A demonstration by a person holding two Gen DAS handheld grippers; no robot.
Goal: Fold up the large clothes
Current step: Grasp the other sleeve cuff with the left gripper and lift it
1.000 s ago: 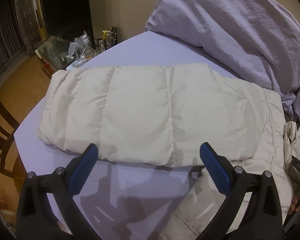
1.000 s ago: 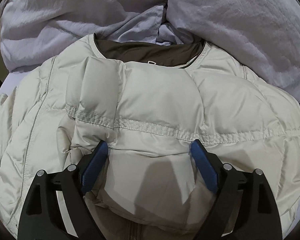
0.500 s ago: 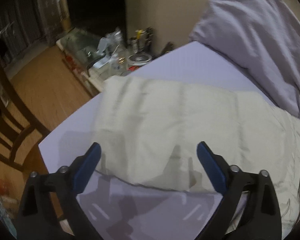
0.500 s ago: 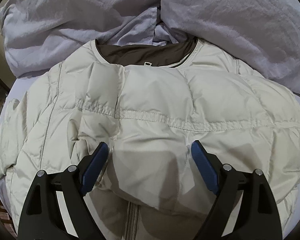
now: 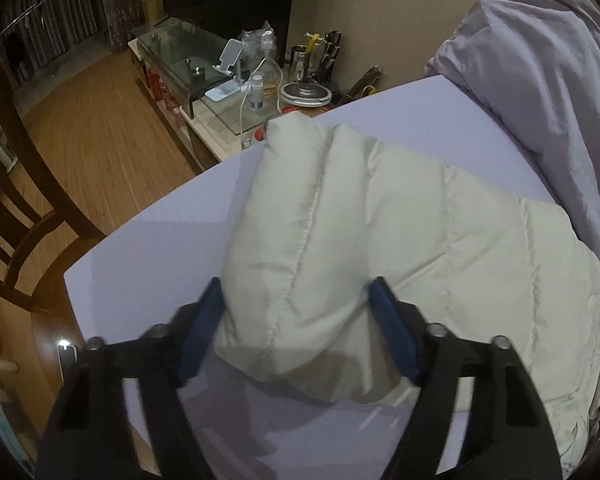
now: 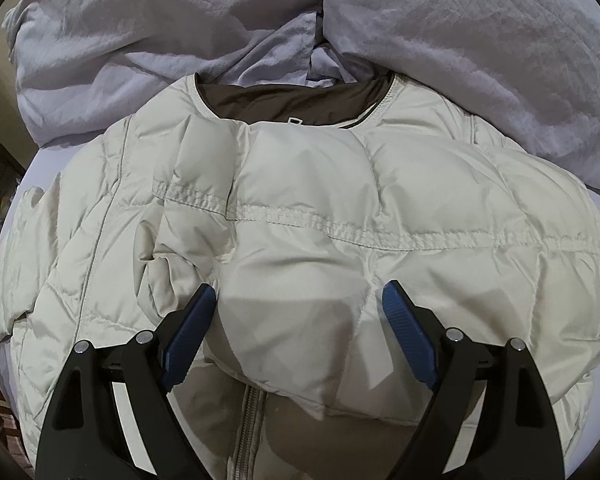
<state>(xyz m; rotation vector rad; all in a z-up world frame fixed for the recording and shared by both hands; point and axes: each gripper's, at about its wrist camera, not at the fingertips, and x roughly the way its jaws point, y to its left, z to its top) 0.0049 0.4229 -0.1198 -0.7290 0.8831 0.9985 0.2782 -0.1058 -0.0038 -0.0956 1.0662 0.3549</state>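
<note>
A cream quilted down jacket (image 6: 340,208) lies on the lavender bed sheet (image 5: 160,248), brown-lined collar (image 6: 292,100) toward the bedding. One sleeve is folded across its chest. In the left wrist view the other sleeve (image 5: 340,216) stretches out to the side. My left gripper (image 5: 300,328) has its blue pads on either side of the sleeve's puffy edge, partly closed and pressing it. My right gripper (image 6: 296,336) is open, straddling the folded sleeve's end above the zipper (image 6: 244,420).
Rumpled lavender duvet and pillows (image 6: 460,40) lie beyond the collar. The bed edge is to the left. Beyond it are a wooden floor (image 5: 92,128), a dark chair (image 5: 16,184), and a cluttered glass side table (image 5: 228,72).
My left gripper swung left along the sleeve and narrowed around its edge, bunching it up. My right gripper drew back slightly and stayed open.
</note>
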